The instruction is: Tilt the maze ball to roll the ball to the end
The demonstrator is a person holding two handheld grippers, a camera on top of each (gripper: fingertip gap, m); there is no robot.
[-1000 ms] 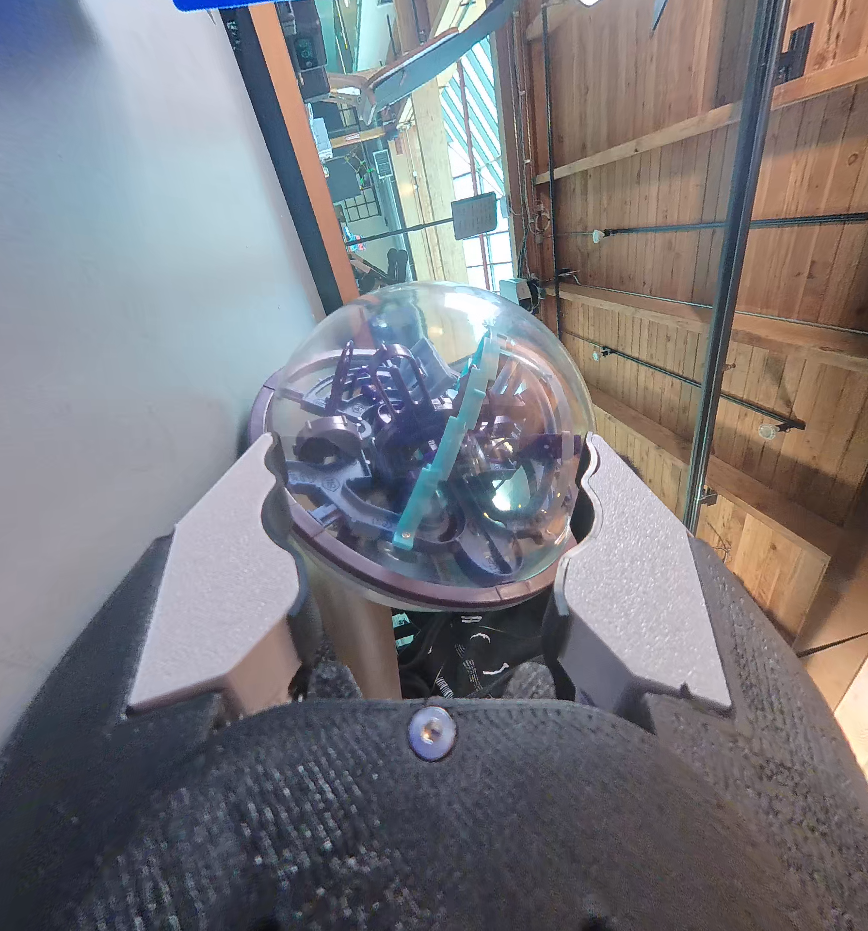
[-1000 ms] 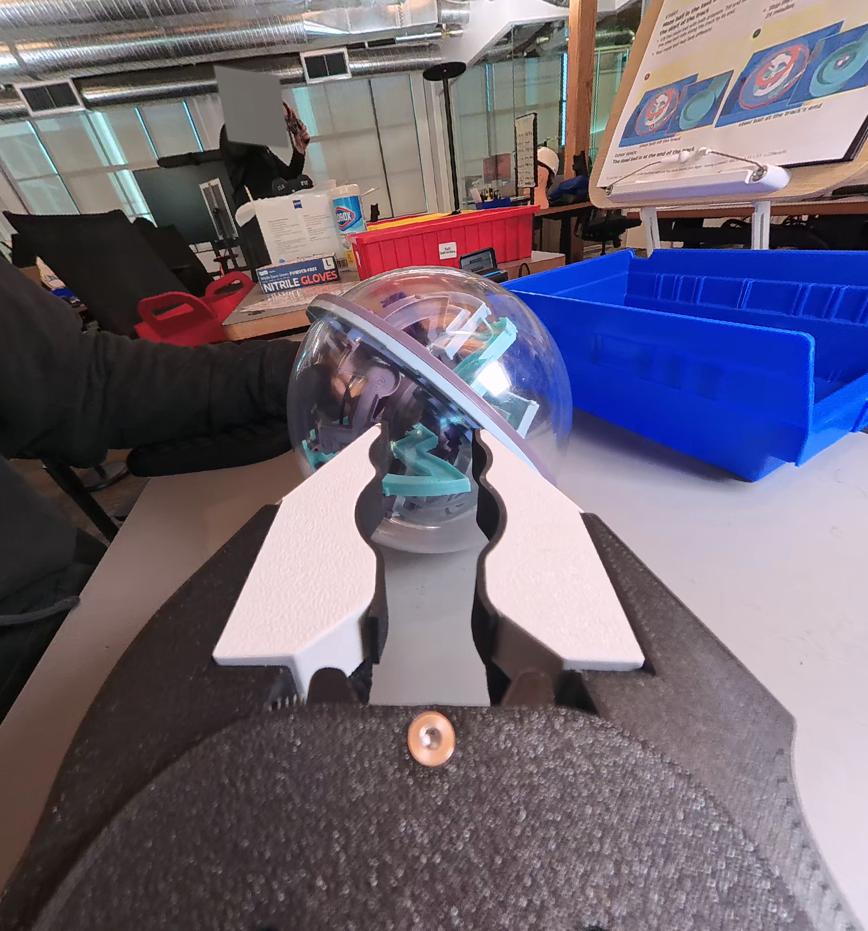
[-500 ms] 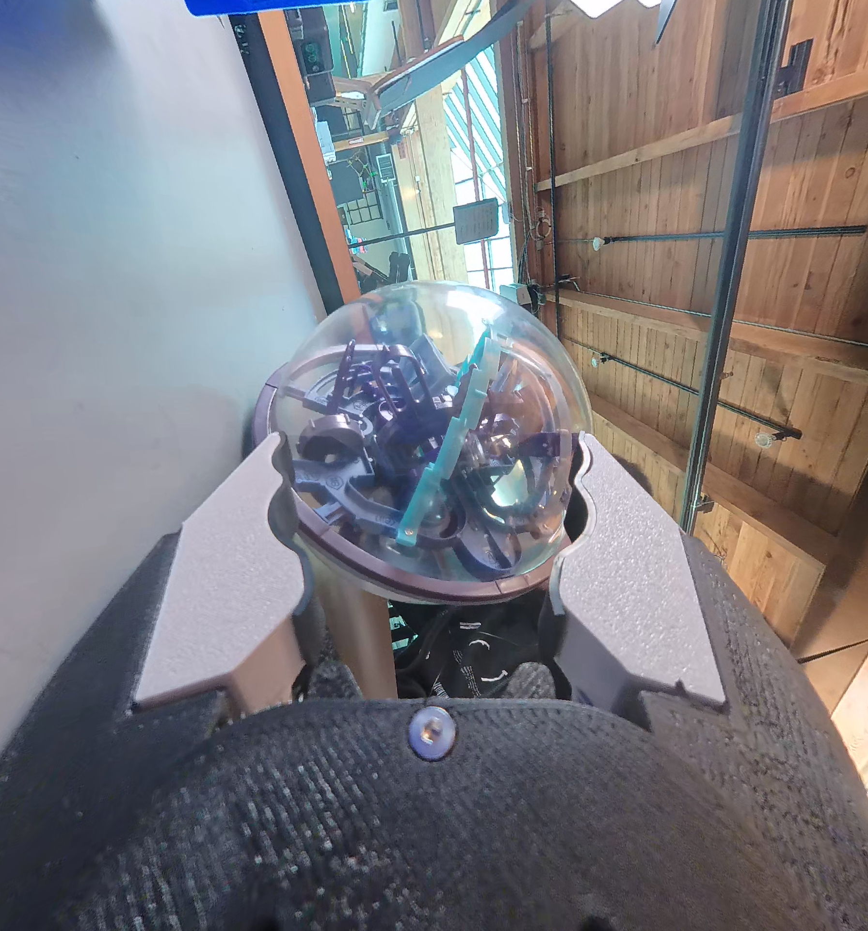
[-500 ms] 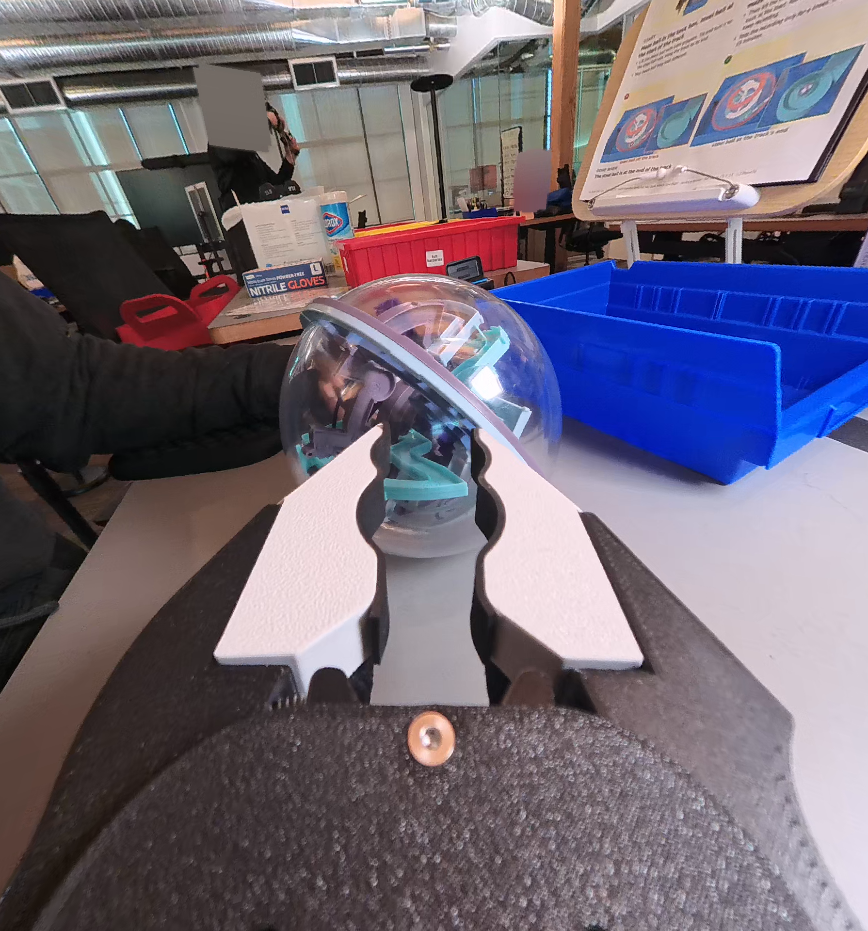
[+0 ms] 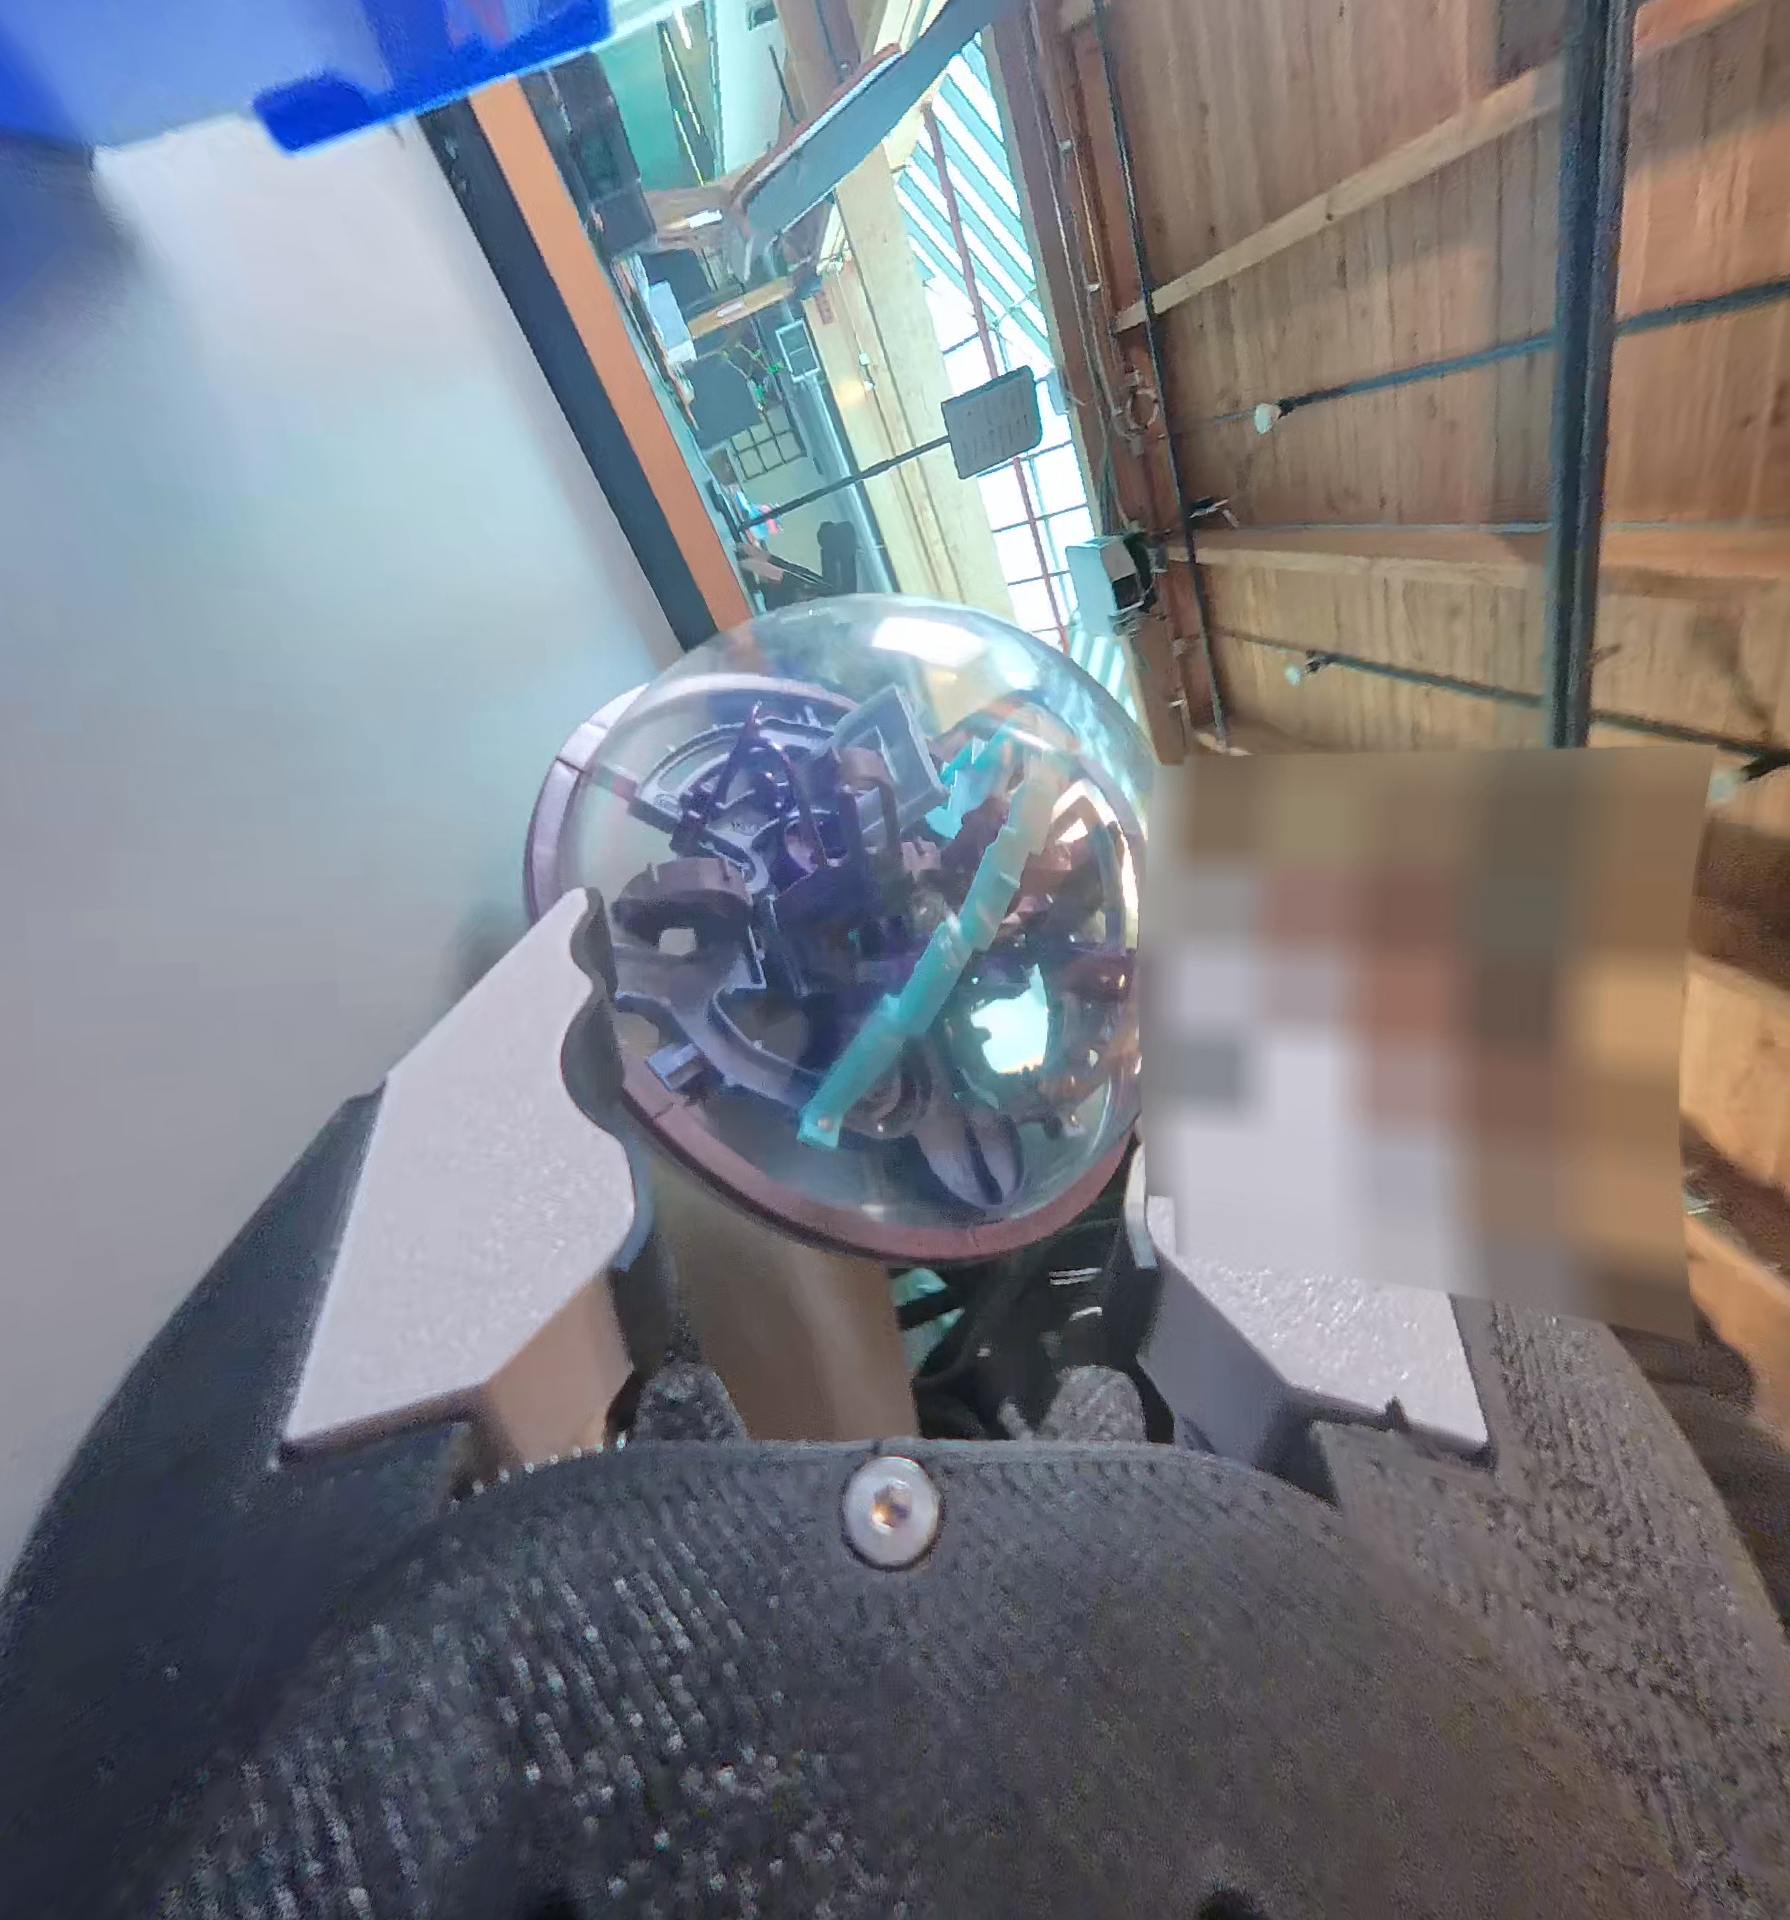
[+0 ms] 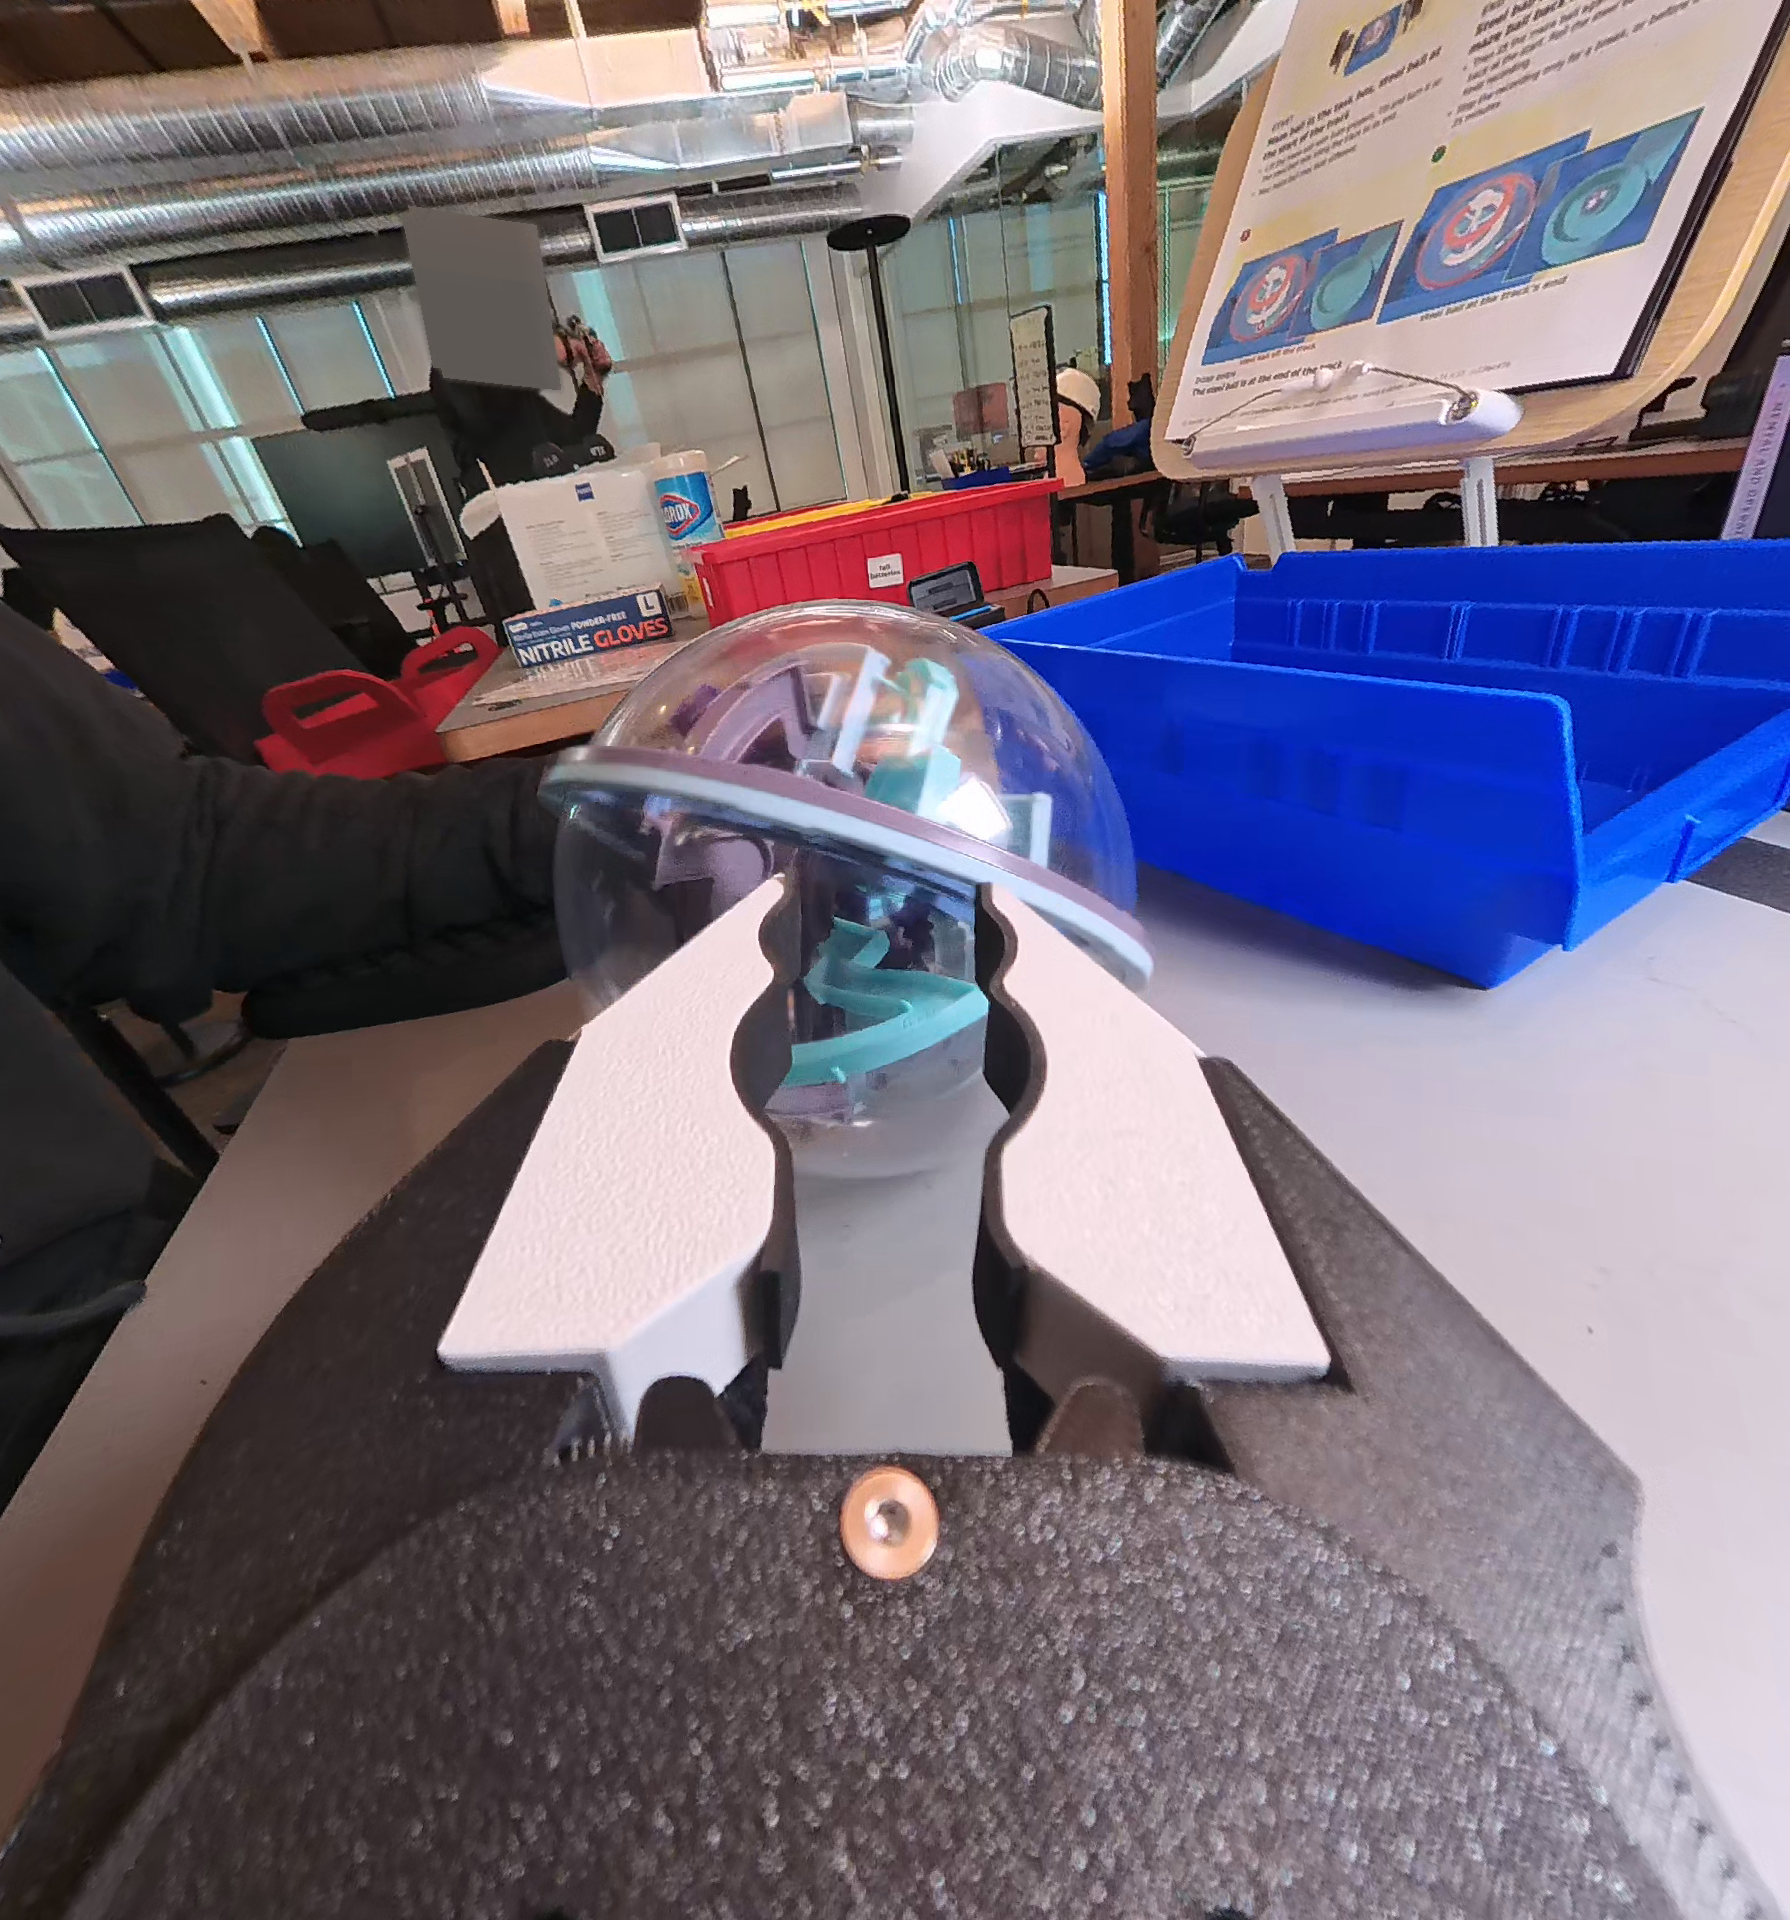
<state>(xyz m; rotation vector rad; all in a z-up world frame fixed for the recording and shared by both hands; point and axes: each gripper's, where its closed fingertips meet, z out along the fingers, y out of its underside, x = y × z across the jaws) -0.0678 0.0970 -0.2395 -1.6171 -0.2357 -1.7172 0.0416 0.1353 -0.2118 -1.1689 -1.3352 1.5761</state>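
Note:
The maze ball [image 5: 839, 935] is a clear sphere with purple and teal tracks inside and a purple rim around its middle. My left gripper [image 5: 860, 935] lies turned on its side and is shut on the ball. Its left finger [image 5: 496, 1122] presses the shell, and a mosaic patch covers the other fingertip. In the right wrist view the ball [image 6: 839, 790] sits just beyond my right gripper [image 6: 880, 904]. The narrow-set white fingers [image 6: 662, 1091] rest against the lower dome without clamping it. The rim is close to level and dips to the right. I cannot make out the small steel ball.
A black sleeve [image 6: 247, 883] reaches the ball from the left. A blue bin [image 6: 1442, 748] stands on the white table [image 6: 1442, 1143] to the right, and also shows in the left wrist view [image 5: 434, 62]. An instruction board [image 6: 1442, 208] stands behind it. A red bin [image 6: 870, 561] and a person are farther back.
The ball has been rolled: its rim went from steeply slanted to nearly level in the right wrist view. The left gripper swung with it, bringing the blue bin into its view. Both grips are unchanged.

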